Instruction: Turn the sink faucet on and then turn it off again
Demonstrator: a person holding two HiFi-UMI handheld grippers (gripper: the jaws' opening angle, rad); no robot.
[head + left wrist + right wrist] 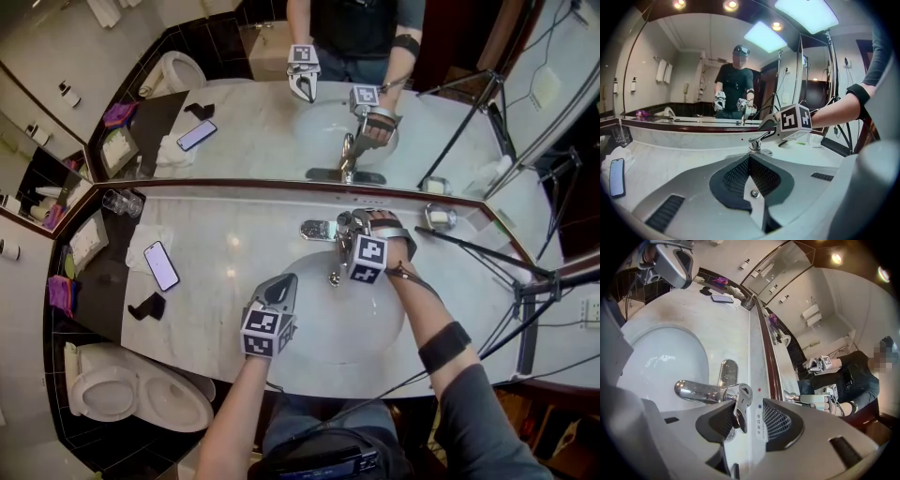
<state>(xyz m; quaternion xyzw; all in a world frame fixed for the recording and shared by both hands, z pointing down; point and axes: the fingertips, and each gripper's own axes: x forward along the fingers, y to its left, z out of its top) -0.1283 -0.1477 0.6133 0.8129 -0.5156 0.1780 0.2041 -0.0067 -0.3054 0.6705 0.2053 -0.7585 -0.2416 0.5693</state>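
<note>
Chrome faucet (701, 391), smooth and rounded, stands at the back rim of the oval white basin (314, 328), which is set in a veined marble counter (234, 234). Its flat lever (739, 405) stands between the dark, mesh-textured pads of the right gripper (749, 418). The jaws are apart, with the lever close to one pad and a clear gap to the other. The left gripper (750, 160) hovers over the basin's near left edge, jaws together on nothing.

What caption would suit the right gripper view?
Right tongs straddle the chrome faucet lever beside the white sink.
</note>
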